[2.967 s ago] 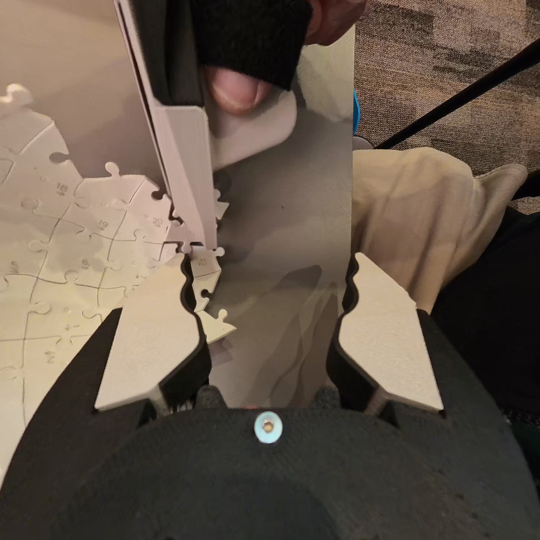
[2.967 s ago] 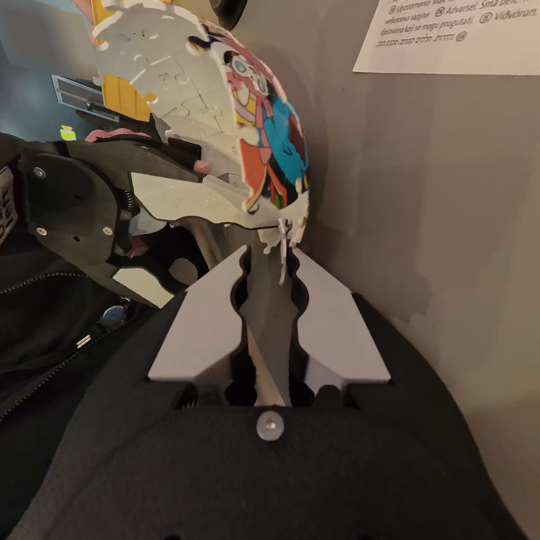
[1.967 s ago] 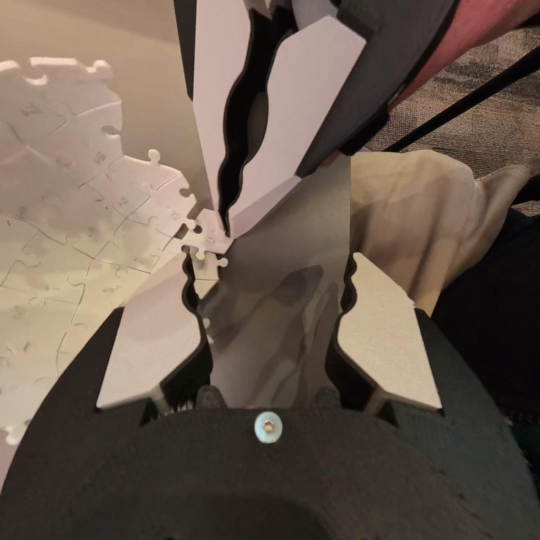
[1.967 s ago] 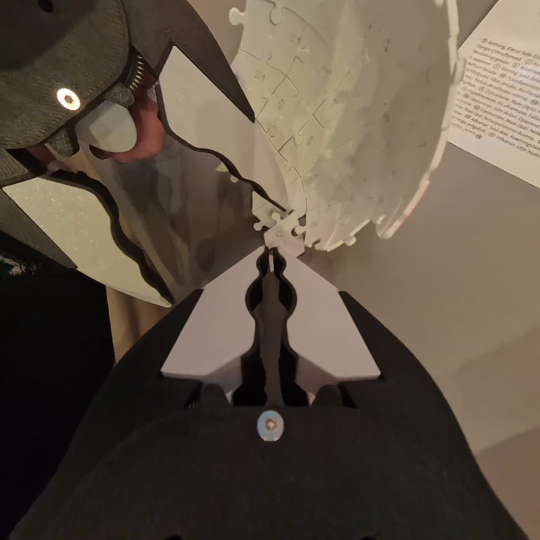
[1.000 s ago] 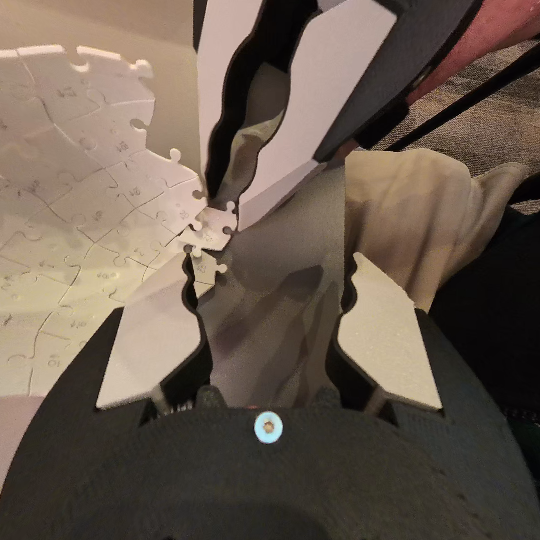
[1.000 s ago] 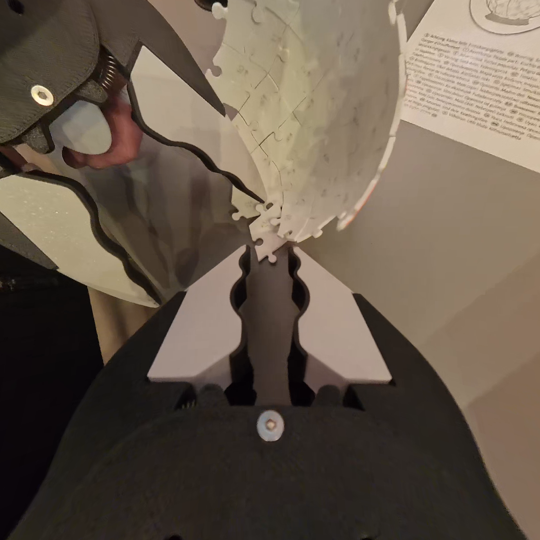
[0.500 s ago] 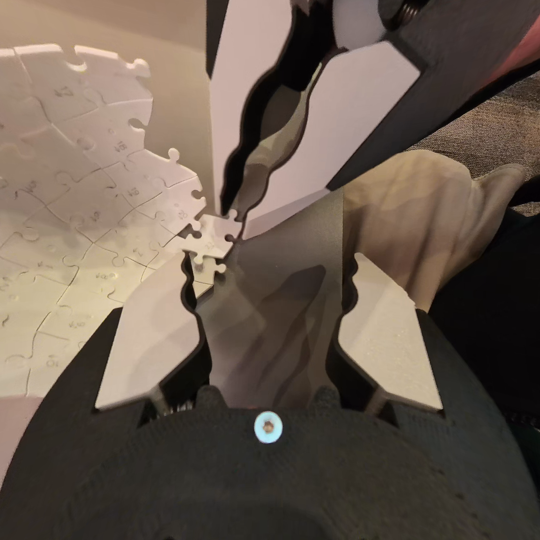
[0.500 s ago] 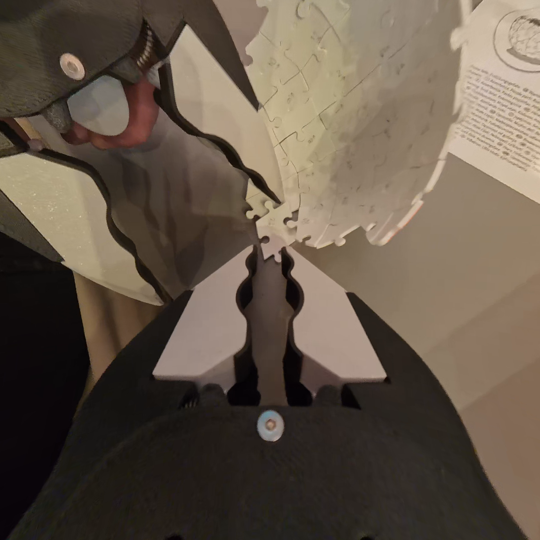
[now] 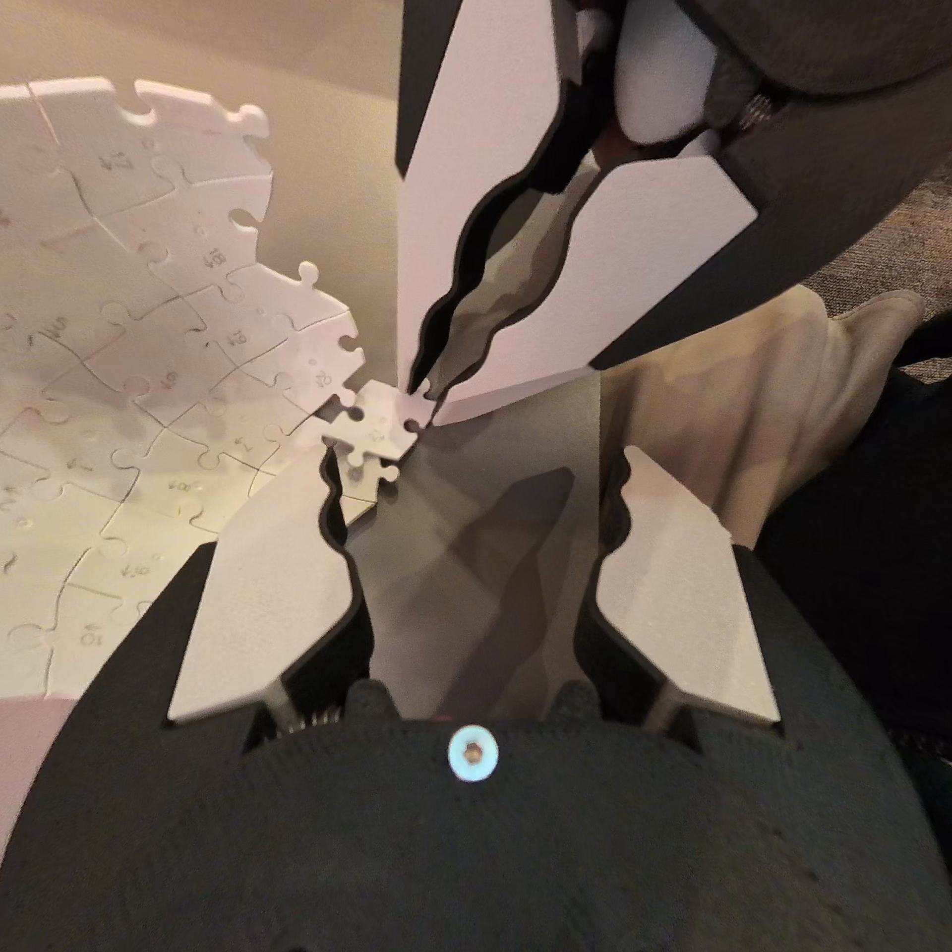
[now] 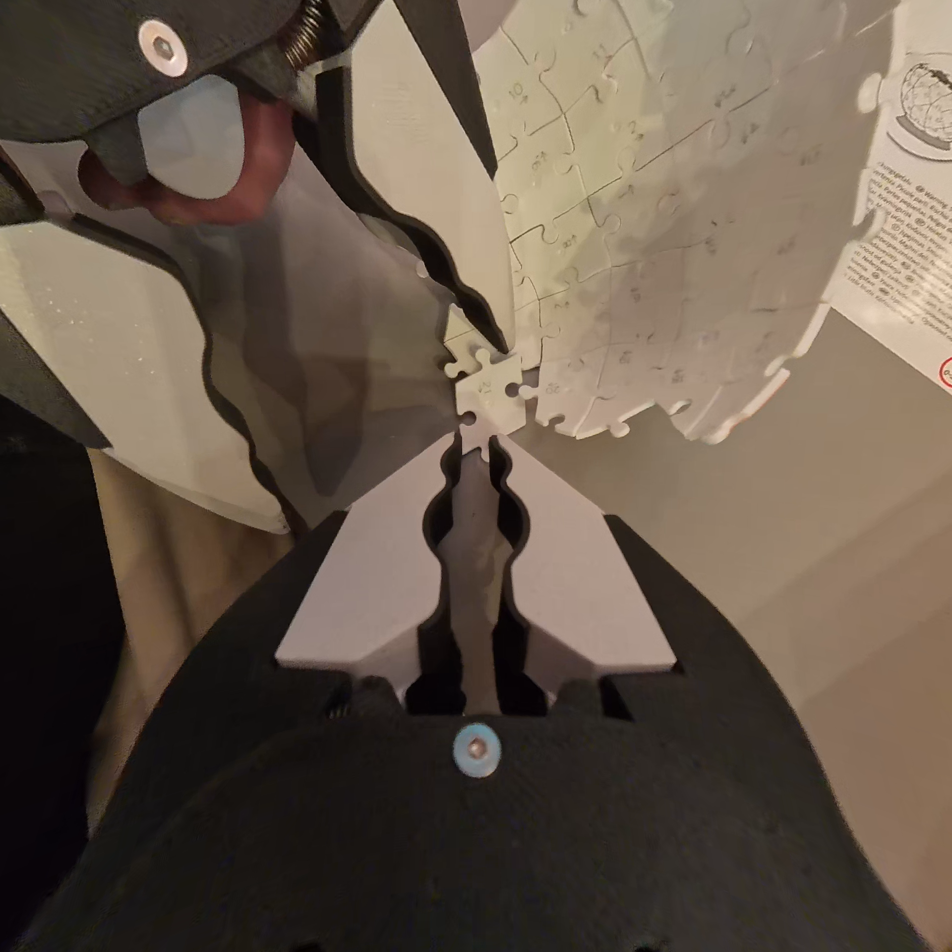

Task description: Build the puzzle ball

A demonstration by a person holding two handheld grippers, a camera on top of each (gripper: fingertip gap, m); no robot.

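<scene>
The part-built puzzle ball (image 9: 129, 360) is a white curved shell of joined pieces, seen from its inner side; it also shows in the right wrist view (image 10: 669, 232). My right gripper (image 10: 476, 443) is shut on a loose white puzzle piece (image 10: 489, 396) by its tab. The piece touches the shell's rim at a gap. In the left wrist view the right gripper (image 9: 425, 384) comes down from above with the piece (image 9: 384, 417). My left gripper (image 9: 476, 458) is open wide. Its left finger (image 9: 278, 592) lies against the shell's inside, beside the piece.
A grey table top (image 10: 721, 566) lies under both grippers. A printed instruction sheet (image 10: 917, 206) lies at the far right. A beige cloth (image 9: 721, 402) hangs past the table's edge on the right, with patterned carpet (image 9: 917, 242) behind it. Only a small space, under 4 cm, lies between the two pairs of fingers.
My right gripper has turned the loose piece from edge-on to flat and brought it against the shell's rim. The shell now faces inner side up. My left gripper stays open.
</scene>
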